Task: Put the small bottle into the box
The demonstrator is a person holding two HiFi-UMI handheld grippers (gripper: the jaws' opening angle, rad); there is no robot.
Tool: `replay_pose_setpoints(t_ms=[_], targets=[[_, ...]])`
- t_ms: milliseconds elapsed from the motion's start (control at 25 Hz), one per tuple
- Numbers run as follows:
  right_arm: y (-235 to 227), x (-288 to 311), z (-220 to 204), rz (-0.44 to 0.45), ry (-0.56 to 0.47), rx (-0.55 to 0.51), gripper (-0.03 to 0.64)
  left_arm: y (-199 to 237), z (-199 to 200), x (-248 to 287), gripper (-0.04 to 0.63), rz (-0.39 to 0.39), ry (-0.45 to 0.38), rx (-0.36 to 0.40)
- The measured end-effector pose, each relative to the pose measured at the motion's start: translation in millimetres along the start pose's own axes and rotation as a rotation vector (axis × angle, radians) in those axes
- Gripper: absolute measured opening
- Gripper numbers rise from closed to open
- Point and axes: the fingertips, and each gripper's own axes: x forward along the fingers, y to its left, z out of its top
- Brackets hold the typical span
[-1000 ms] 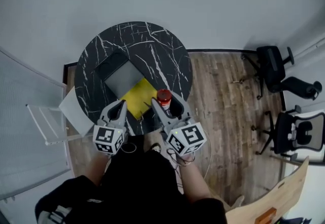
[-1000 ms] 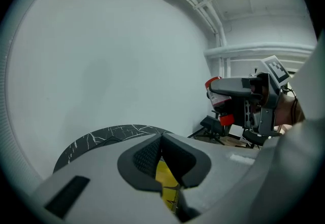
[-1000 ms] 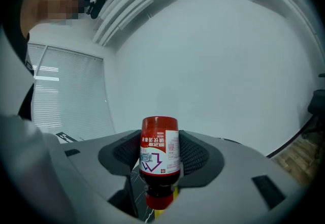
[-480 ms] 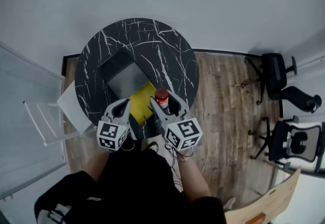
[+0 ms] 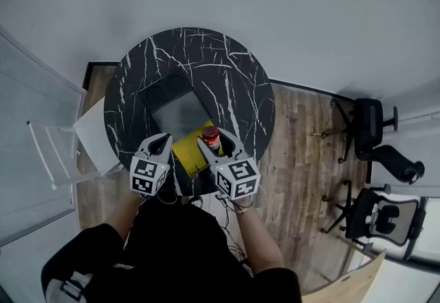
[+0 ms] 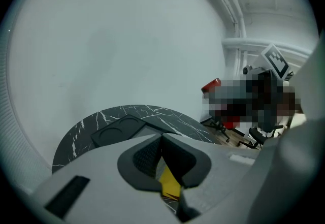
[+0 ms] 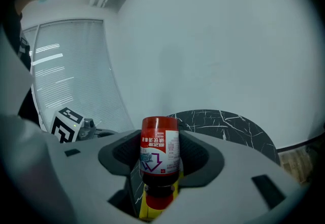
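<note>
A small bottle [image 5: 210, 135] with a red label and dark contents is clamped between my right gripper's [image 5: 216, 141] pads, above the near part of the round black marble table [image 5: 227, 68]. In the right gripper view the bottle [image 7: 160, 154] fills the jaws, which are shut on its label. An open dark box [image 5: 180, 113] with a grey inside lies just beyond it, with a yellow sheet [image 5: 191, 150] at its near corner. My left gripper [image 5: 163, 141] hovers to the left of the yellow sheet, its jaws shut and holding nothing [image 6: 162, 154].
A white chair [image 5: 55, 157] stands left of the table. Black office chairs [image 5: 375, 119] stand on the wooden floor [image 5: 302, 137] at the right. A pale wooden board [image 5: 357, 281] shows at the bottom right. The box's dark lid part [image 5: 157, 88] lies at its far left.
My right gripper has carried the bottle a little left, from beside the yellow sheet to over its right corner. The left gripper stays beside it. The head view has shifted.
</note>
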Motion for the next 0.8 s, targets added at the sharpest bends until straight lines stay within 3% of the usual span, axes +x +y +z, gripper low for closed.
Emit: replay_pose_setpoints(t_ms=[800], targets=[[-2.2,70.6,-103.8,0.010,0.349,-0.043,0.212,25.3,-49.2,22.4,0.000,-0.026,0.107,-0.072]])
